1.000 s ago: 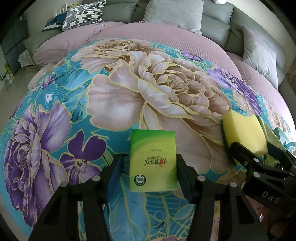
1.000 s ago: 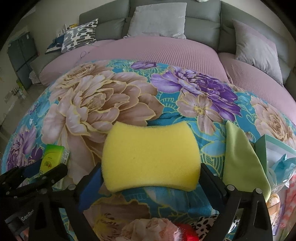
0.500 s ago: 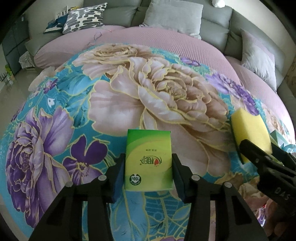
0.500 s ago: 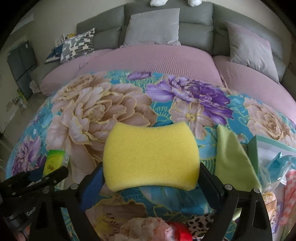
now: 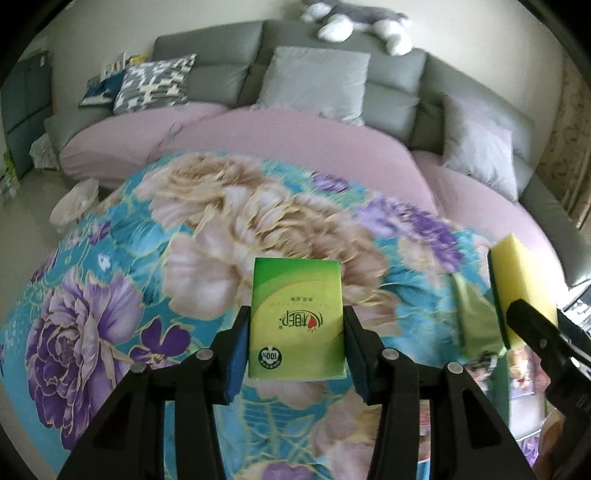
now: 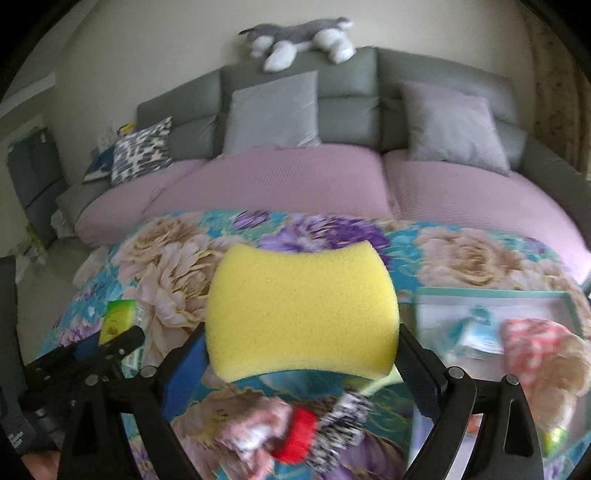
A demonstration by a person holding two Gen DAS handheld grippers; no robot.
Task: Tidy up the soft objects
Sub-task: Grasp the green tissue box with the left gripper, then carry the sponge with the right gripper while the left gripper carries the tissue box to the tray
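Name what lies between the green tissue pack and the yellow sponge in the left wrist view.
In the left wrist view, floral cloth and a green folded cloth separate the tissue pack from the sponge.

Both cams ride on the grippers, angled down over the floral turquoise bedspread (image 5: 155, 258) toward the grey sectional sofa (image 6: 347, 96). Left one sits left of the other; both catch the grey-and-white plush dog (image 5: 354, 22) up top.
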